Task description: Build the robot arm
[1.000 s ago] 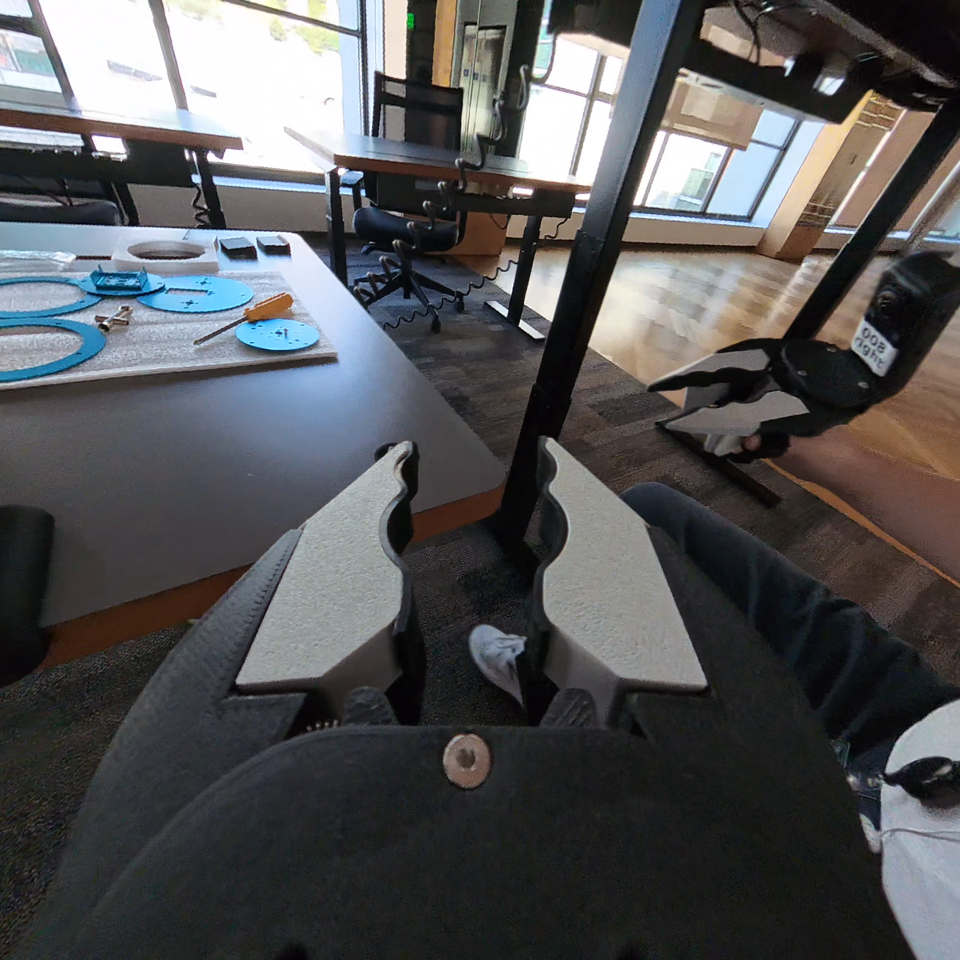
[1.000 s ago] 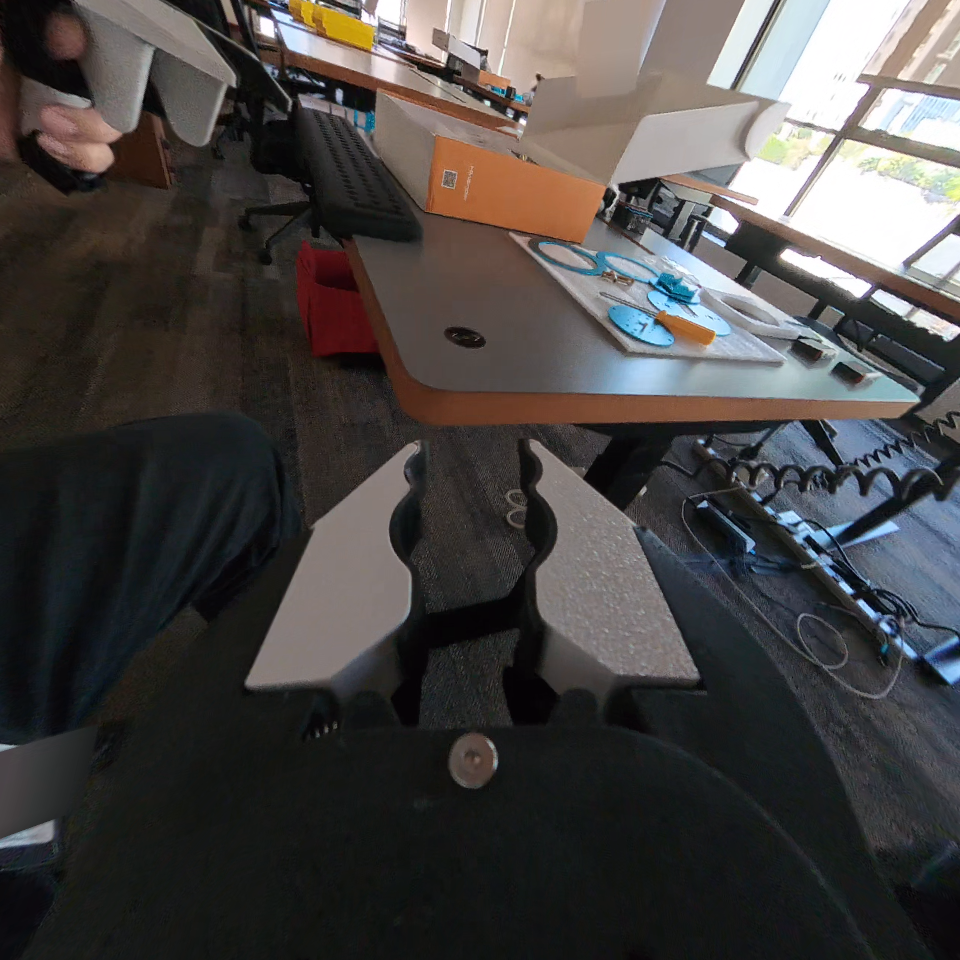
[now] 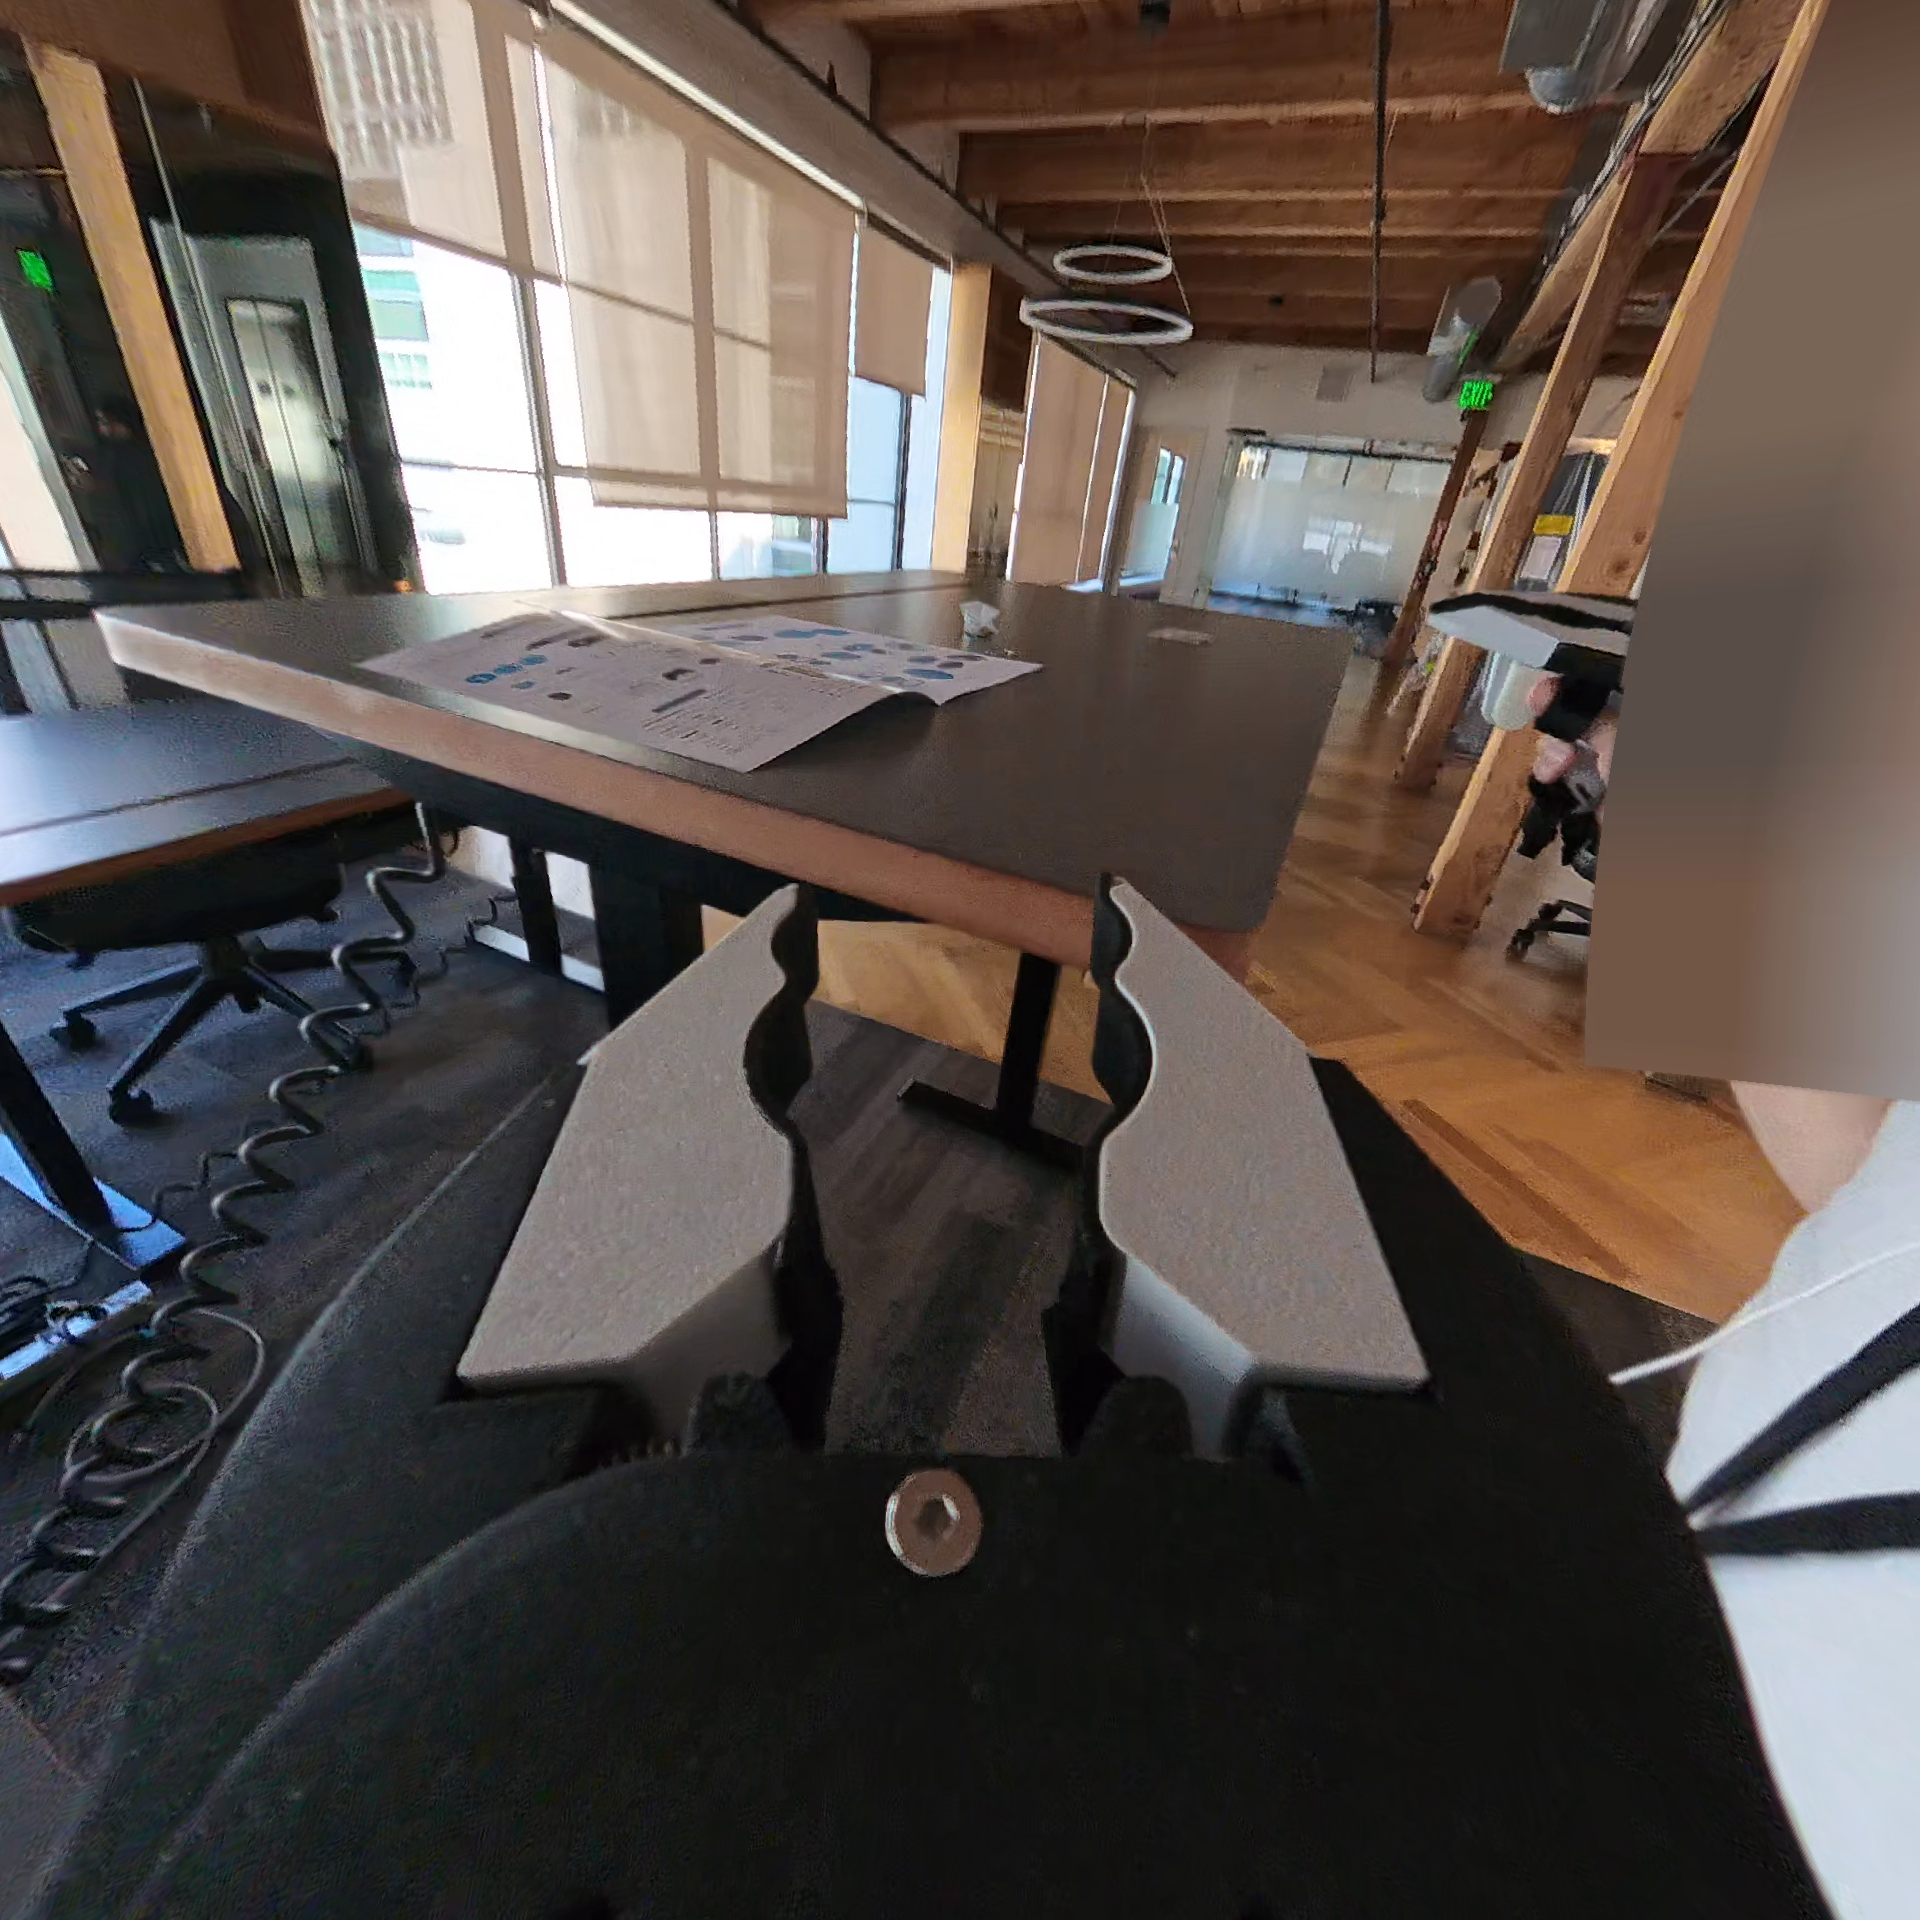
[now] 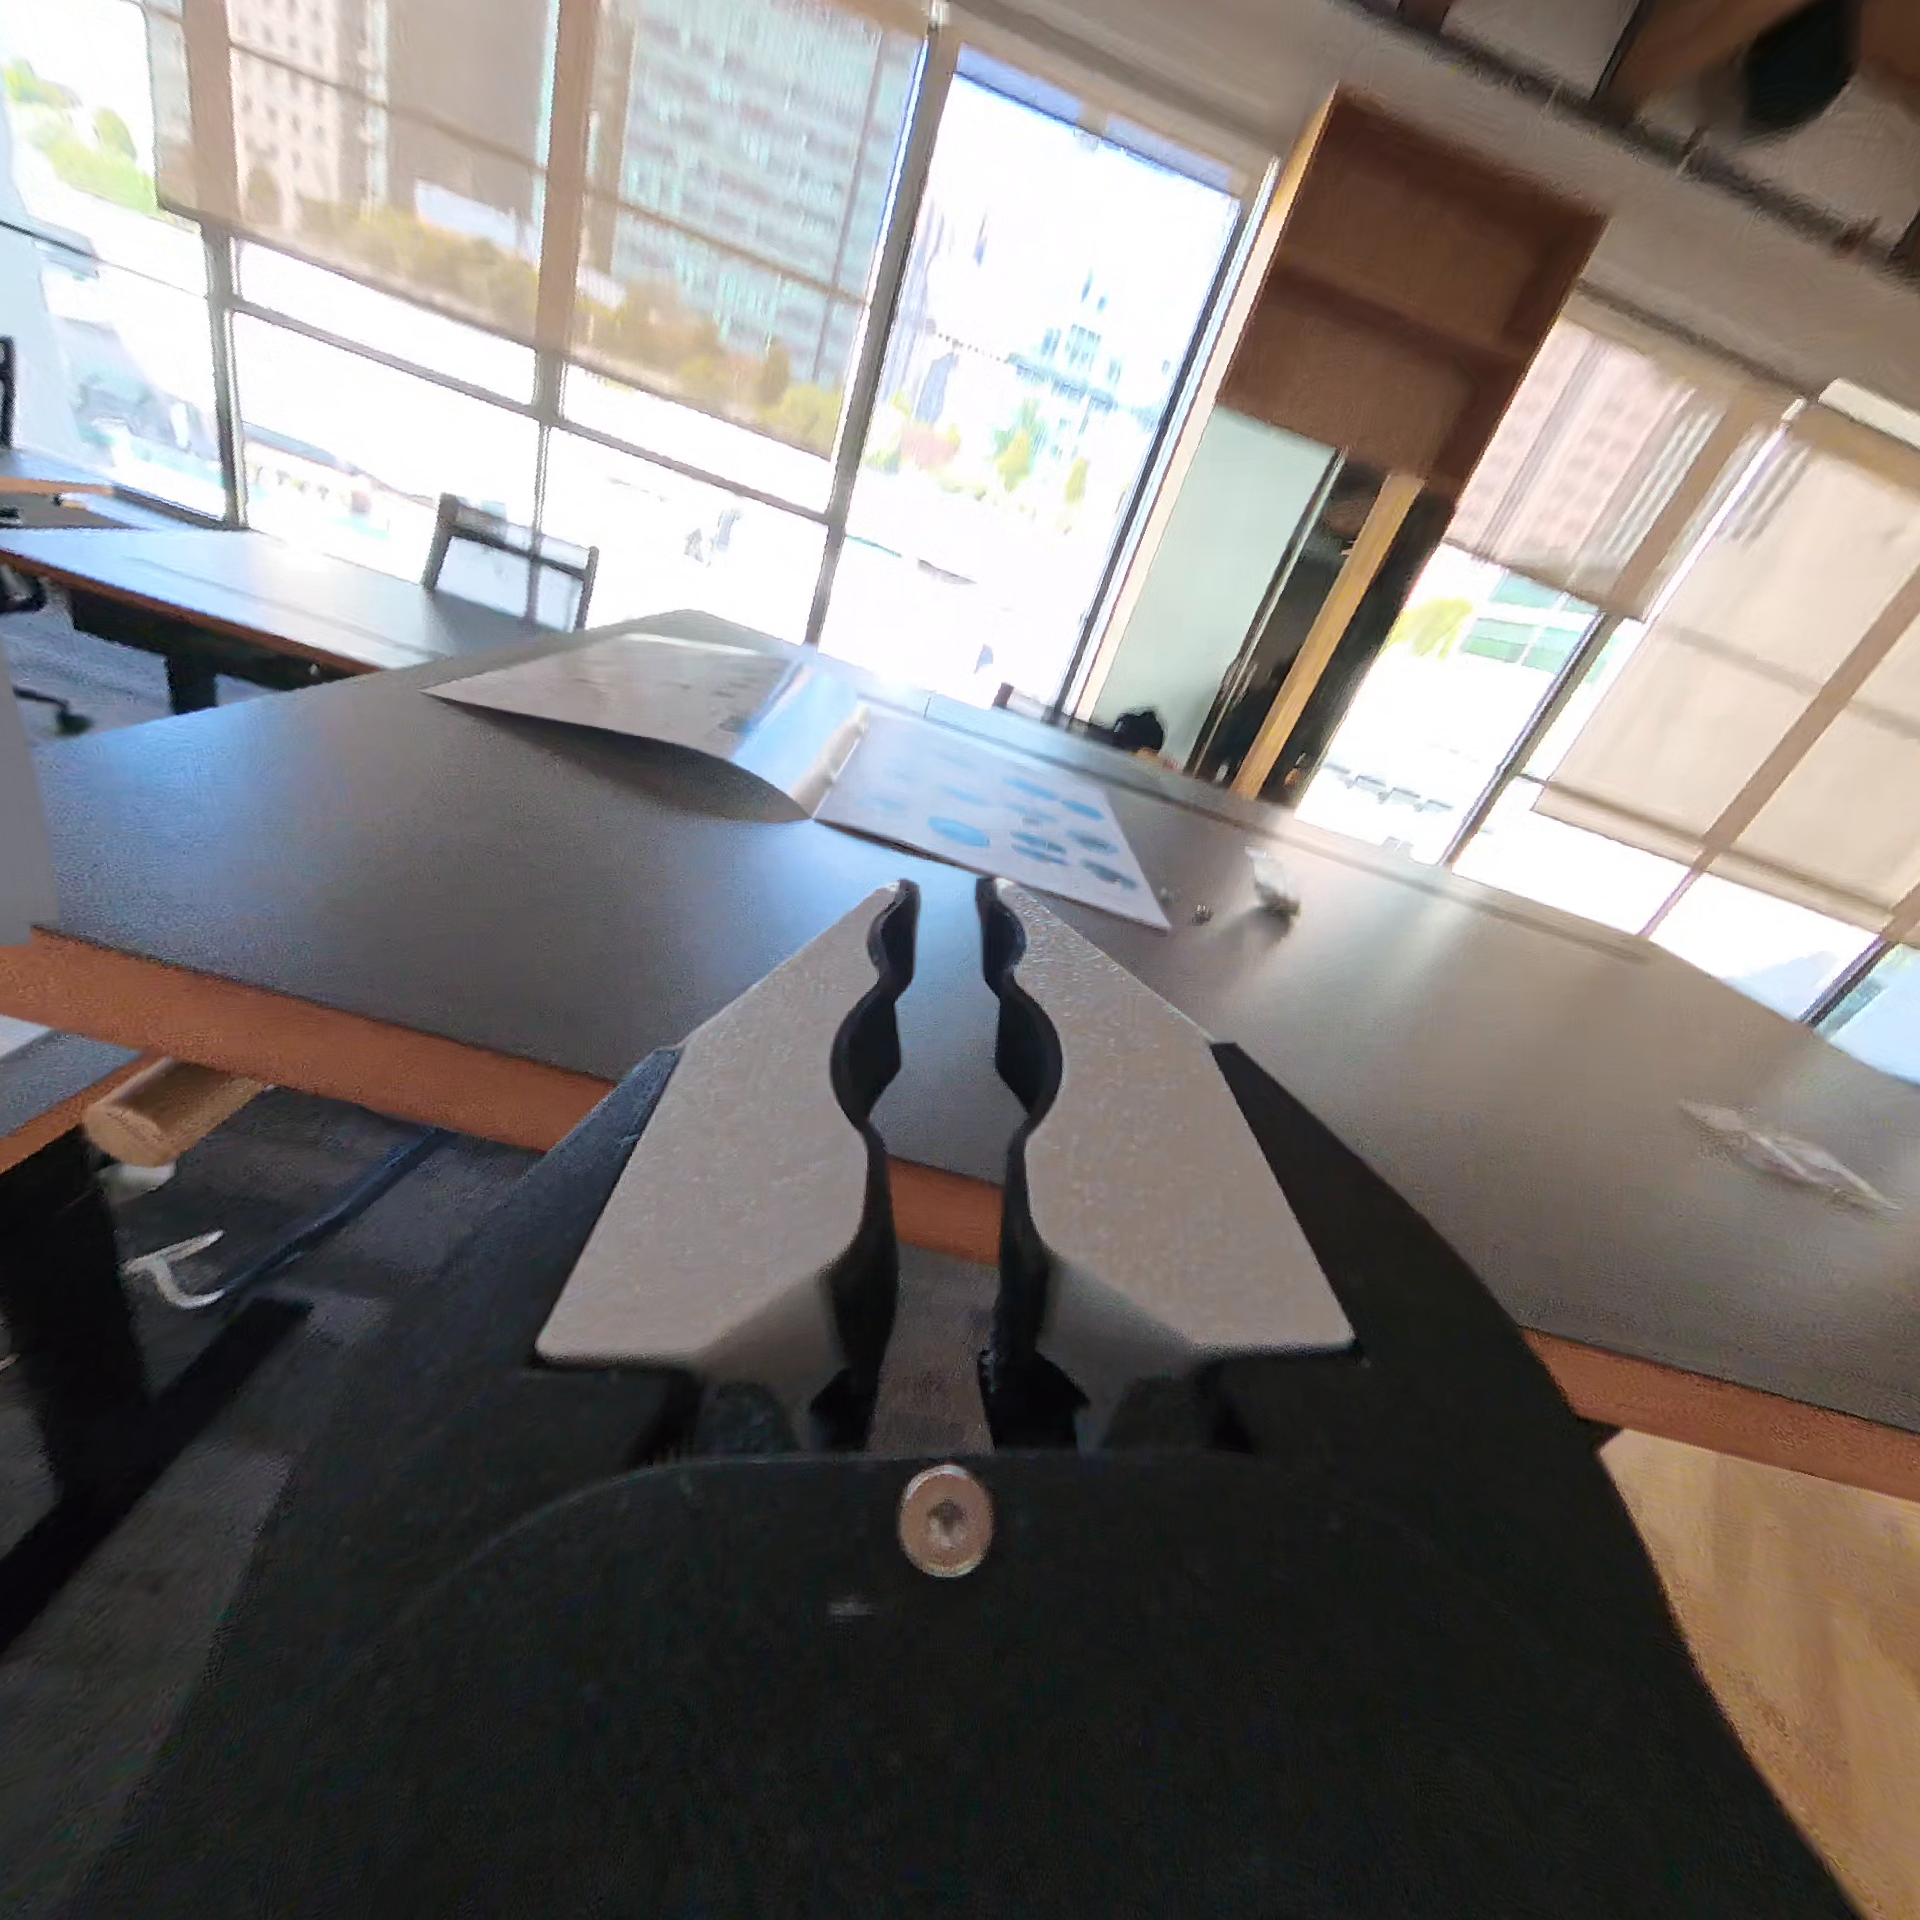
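Left gripper (image 3: 951, 914) fingers wide, right gripper (image 4: 948, 896) fingers narrowly apart, both empty, before table (image 3: 1091, 748) with booklet (image 3: 707, 675).

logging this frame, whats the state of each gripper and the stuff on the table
left gripper: open, empty, short of the table edge
right gripper: narrow gap, empty, over the table
instruction sheet: unfolded, lying on the dark table, centre crease raised
small clear bag: lying on the table, apart from the sheet

An open-plan office: long dark desks (image 3: 1039, 748), a rolling chair (image 3: 197, 935), big blinded windows (image 3: 665, 343), timber beams.
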